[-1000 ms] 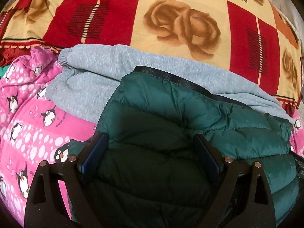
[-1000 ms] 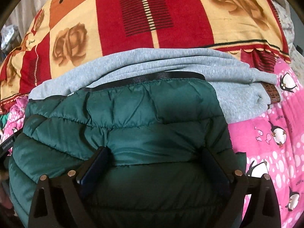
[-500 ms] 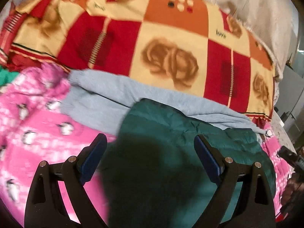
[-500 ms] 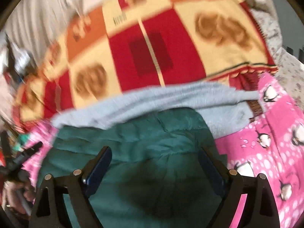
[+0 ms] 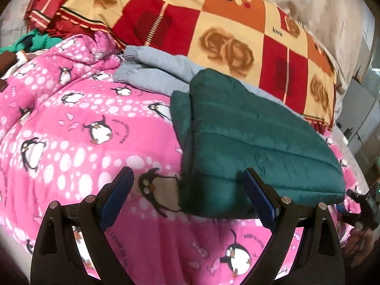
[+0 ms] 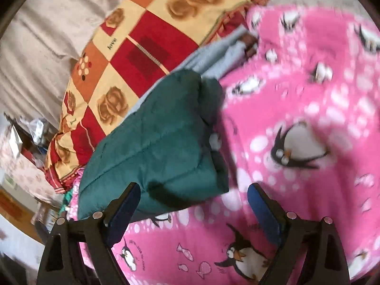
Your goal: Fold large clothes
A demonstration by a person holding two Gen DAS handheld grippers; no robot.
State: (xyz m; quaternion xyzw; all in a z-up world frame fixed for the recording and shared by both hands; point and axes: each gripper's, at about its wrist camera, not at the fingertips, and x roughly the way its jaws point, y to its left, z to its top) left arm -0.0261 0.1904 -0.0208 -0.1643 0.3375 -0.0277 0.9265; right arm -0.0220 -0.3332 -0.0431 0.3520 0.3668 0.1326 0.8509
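Risk of slumping open for the folded green puffer jacket [image 5: 249,142] on the pink penguin blanket [image 5: 71,142] (slippery, springy fill), with left gripper [image 5: 187,201] and right gripper [image 6: 192,211] both agape, empty.

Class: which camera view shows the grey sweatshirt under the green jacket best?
The left wrist view: the grey sweatshirt shows sharply, with ribbed cuffs, beside the green jacket. The right wrist view shows only a blurred grey strip behind the jacket.
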